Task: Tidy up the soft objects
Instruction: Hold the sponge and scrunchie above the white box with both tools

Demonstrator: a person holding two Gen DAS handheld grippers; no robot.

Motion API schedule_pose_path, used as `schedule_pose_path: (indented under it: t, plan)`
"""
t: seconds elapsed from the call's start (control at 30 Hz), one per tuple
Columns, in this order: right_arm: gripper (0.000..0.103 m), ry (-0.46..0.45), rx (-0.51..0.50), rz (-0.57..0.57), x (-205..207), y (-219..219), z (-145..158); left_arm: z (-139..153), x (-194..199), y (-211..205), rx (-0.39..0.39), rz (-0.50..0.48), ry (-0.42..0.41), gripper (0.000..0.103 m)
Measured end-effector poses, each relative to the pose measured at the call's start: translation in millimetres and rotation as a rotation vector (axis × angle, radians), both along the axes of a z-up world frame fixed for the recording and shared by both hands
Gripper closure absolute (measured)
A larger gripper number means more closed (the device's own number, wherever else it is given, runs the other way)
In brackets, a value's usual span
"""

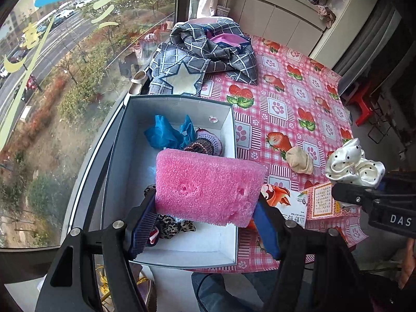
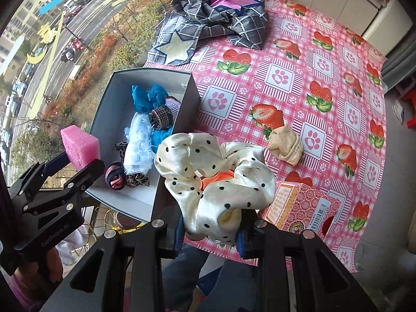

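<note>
Left wrist view: left gripper (image 1: 205, 213) is clamped on a pink sponge (image 1: 208, 187), held above the near end of the open grey box (image 1: 119, 156) at the table's window edge. Inside the box: blue cloth (image 1: 166, 134), knitted piece (image 1: 205, 143), leopard scrunchie (image 1: 174, 225). A beige sock (image 1: 300, 160) lies on the strawberry tablecloth (image 1: 286, 98), apart from the box.

Right wrist view: right gripper (image 2: 210, 230) grips a cream polka-dot scrunchie (image 2: 215, 176), raised just right of the box; something orange inside it, prob. a tag. Pink carton (image 2: 301, 208) sits beside it, plaid cloth (image 2: 215, 20) at the far end.
</note>
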State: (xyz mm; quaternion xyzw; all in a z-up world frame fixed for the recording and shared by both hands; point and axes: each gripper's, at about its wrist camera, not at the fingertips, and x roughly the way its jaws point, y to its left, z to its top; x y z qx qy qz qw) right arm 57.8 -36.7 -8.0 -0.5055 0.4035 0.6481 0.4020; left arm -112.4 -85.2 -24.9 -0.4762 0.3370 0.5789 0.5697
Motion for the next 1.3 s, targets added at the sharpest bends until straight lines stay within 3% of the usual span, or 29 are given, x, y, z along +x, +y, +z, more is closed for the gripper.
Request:
schedule_pose_path:
  t: [1.3]
  plan:
    - [0.072, -0.037, 0.012, 0.089, -42, -22, 2, -2, -35, -23, 0.012, 0.083, -0.019, 0.030]
